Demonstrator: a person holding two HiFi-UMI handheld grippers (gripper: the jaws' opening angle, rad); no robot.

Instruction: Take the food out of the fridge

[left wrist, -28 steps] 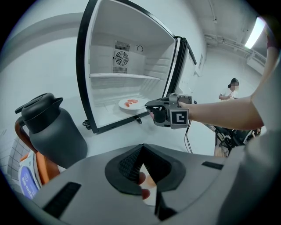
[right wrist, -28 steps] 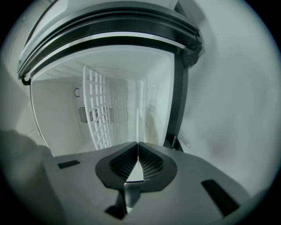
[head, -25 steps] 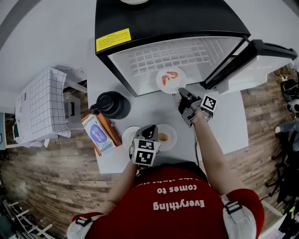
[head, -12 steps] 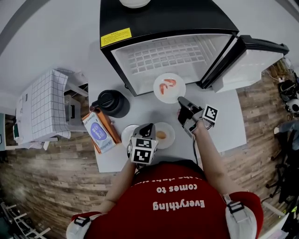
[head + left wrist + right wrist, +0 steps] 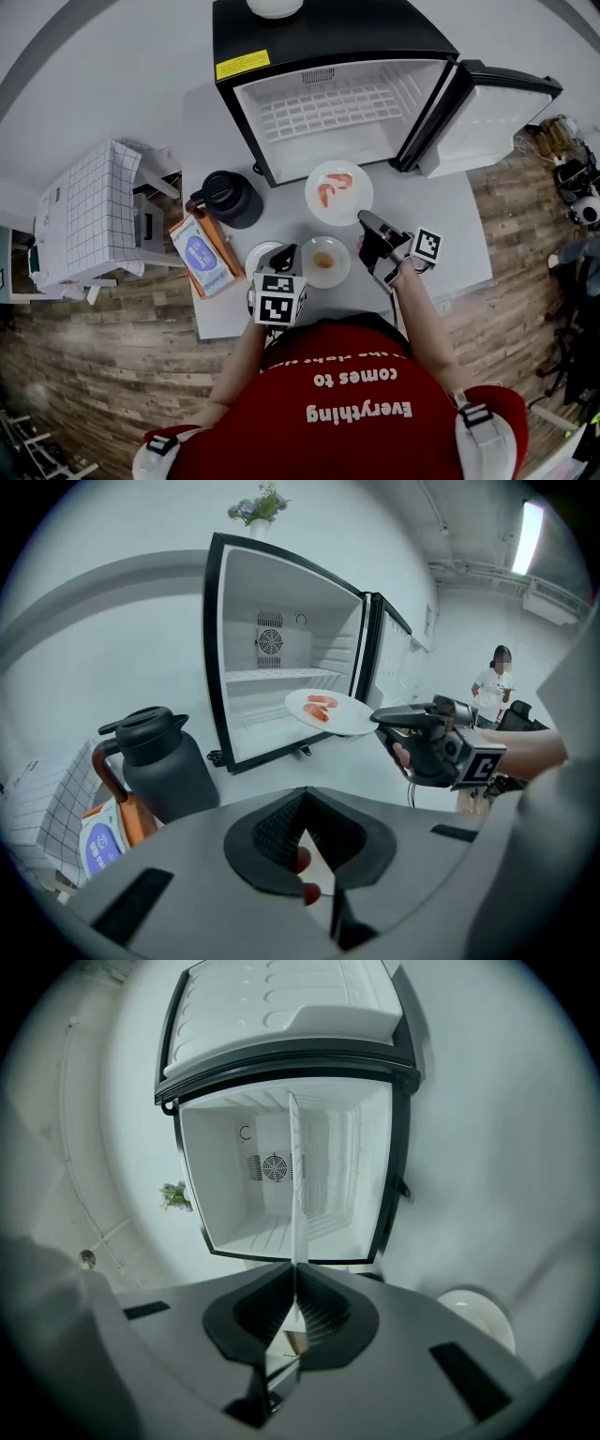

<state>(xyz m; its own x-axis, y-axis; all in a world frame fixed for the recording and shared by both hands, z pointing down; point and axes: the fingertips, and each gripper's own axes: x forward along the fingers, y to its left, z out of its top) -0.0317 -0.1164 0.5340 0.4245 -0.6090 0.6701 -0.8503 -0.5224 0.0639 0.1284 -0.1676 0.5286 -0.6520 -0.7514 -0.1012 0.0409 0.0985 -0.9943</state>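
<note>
1. My right tool (image 5: 367,221) gripped the shrimp plate (image 5: 338,192) by its rim, clear of the fridge (image 5: 328,112), above the bench's (image 5: 441,234) far edge.
2. My left tool (image 5: 284,255) was clenched, seemingly empty.
3. Next, I judged: lower it level, then release.

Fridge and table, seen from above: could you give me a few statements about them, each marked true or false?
1. The fridge door stands open. True.
2. The right gripper grips the plate of shrimp by its rim. True.
3. That plate rests inside the fridge. False: it is held outside, over the table.
4. The fridge is packed with food. False: no food shows inside it.
5. A black jug stands on the table. True.
</note>
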